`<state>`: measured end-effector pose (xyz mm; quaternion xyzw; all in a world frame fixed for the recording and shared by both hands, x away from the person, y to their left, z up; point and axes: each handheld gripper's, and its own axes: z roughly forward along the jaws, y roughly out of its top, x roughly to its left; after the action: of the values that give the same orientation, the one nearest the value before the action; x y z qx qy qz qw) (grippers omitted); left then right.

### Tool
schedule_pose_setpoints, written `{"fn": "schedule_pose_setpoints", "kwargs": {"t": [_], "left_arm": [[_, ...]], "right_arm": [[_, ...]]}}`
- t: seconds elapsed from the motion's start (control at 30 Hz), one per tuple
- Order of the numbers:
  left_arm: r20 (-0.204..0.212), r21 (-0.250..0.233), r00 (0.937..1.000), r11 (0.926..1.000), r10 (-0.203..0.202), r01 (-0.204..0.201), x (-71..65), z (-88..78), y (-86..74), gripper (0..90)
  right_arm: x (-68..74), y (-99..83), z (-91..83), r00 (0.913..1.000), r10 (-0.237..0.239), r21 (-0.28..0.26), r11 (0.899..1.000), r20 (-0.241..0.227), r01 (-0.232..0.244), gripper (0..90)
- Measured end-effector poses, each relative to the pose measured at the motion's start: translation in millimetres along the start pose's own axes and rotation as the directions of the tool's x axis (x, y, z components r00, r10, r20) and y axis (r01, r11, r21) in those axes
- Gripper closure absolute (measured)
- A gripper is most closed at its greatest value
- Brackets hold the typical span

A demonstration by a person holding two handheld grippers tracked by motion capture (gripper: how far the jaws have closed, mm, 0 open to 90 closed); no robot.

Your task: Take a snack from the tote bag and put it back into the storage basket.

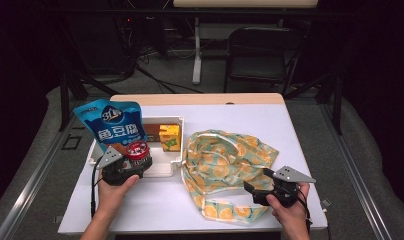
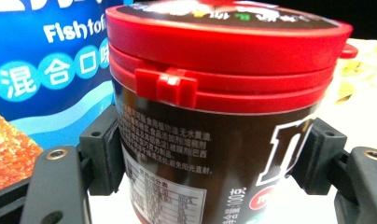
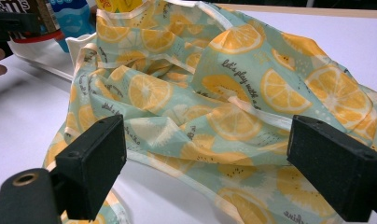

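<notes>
Left gripper view shows my left gripper [image 2: 210,158] clamped on the red-lidded jar [image 2: 219,116]; my right gripper [image 3: 224,172] gapes wide, empty, over the orange-print bag [image 3: 214,98].

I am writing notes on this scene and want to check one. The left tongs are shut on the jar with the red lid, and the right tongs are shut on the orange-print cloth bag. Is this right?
Not quite. The left tongs are indeed shut on the jar with the red lid, but the right tongs are open: the right gripper view shows their jaws standing wide apart, hovering before the orange-print cloth bag without gripping it.
</notes>
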<state>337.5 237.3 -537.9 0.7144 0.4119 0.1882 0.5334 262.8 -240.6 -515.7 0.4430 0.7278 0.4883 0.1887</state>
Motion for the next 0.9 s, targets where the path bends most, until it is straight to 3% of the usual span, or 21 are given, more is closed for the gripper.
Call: {"fn": "schedule_pose_setpoints", "kwargs": {"t": [0.33,0.53,0.67,0.9], "left_arm": [[0.016,0.047,0.9999,0.9989,0.0,-0.001,-3.2,28.2,-9.3,25.8],[0.008,0.063,1.0,0.998,-0.006,0.005,-3.1,35.7,-12.3,25.9],[0.038,0.065,0.9992,0.9978,-0.014,0.012,-1.4,37.7,-13.2,25.9],[0.044,0.166,0.9985,0.9853,0.032,-0.039,-6.8,48.8,-11.1,25.7]], "right_arm": [[1.4,-1.2,1.4,1.0,-0.002,0.002,1.0,-0.003,0.002,11.7],[1.2,-1.8,2.5,1.0,0.001,0.004,1.0,-0.003,-0.001,11.8],[1.2,-2.0,2.7,1.0,-0.001,0.005,1.0,-0.002,0.001,11.8],[1.4,-2.3,2.5,1.0,-0.004,0.01,1.0,-0.001,0.004,11.8]]}}
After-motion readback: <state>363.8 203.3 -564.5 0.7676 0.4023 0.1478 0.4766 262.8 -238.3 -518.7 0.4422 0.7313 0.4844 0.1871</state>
